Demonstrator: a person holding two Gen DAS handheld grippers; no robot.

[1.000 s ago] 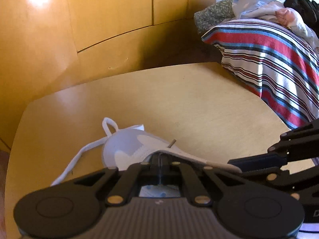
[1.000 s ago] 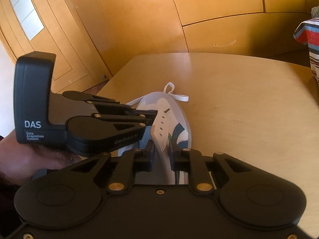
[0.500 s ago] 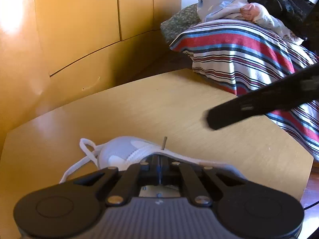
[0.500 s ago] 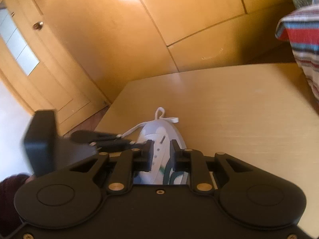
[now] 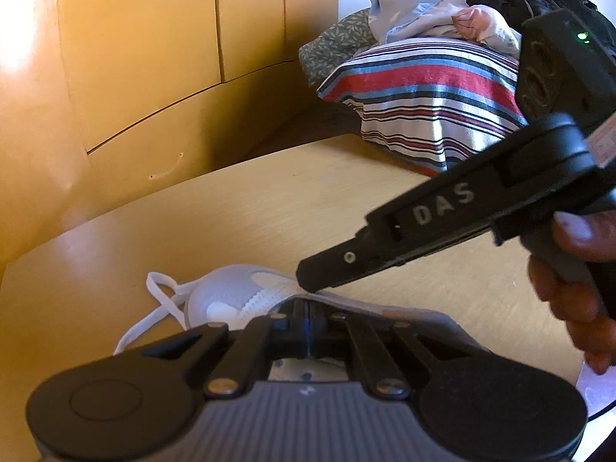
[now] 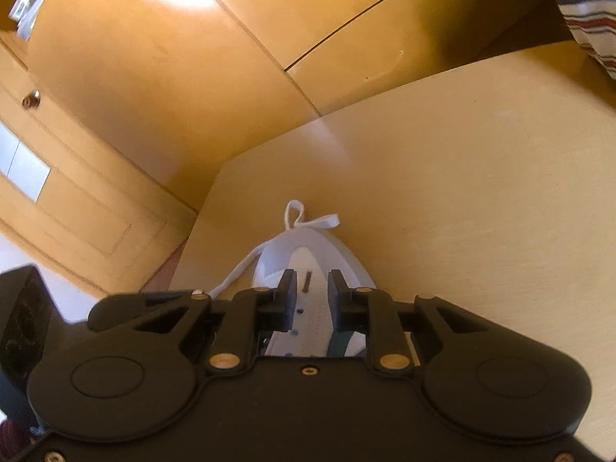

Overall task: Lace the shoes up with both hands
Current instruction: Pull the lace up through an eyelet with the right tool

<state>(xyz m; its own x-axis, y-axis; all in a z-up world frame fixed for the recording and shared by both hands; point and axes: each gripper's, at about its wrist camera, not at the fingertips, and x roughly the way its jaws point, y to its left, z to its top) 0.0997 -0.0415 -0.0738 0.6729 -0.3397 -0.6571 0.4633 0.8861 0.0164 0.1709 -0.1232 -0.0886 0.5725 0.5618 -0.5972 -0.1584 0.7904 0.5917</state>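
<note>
Here a white shoe with a smooth rounded toe and a perforated, mesh-like panel lies on the pale, fine-grained wooden desk, toe pointing away from both cameras. A flat woven white lace loops off the toe and trails onto the desk. The left tool, matte black with brass-coloured rivets and a ribbed grey body, has its jaws pressed together right at the shoe's upper edge; whether anything is pinched between them cannot be told. The right tool angles down over the eyelet strip, its blocky jaws a little apart, straddling the strip without visibly pressing on it. In the left wrist view a hand wraps that tool's handle. Behind stand glossy yellow wooden panels and a bed under a striped cloth.
</note>
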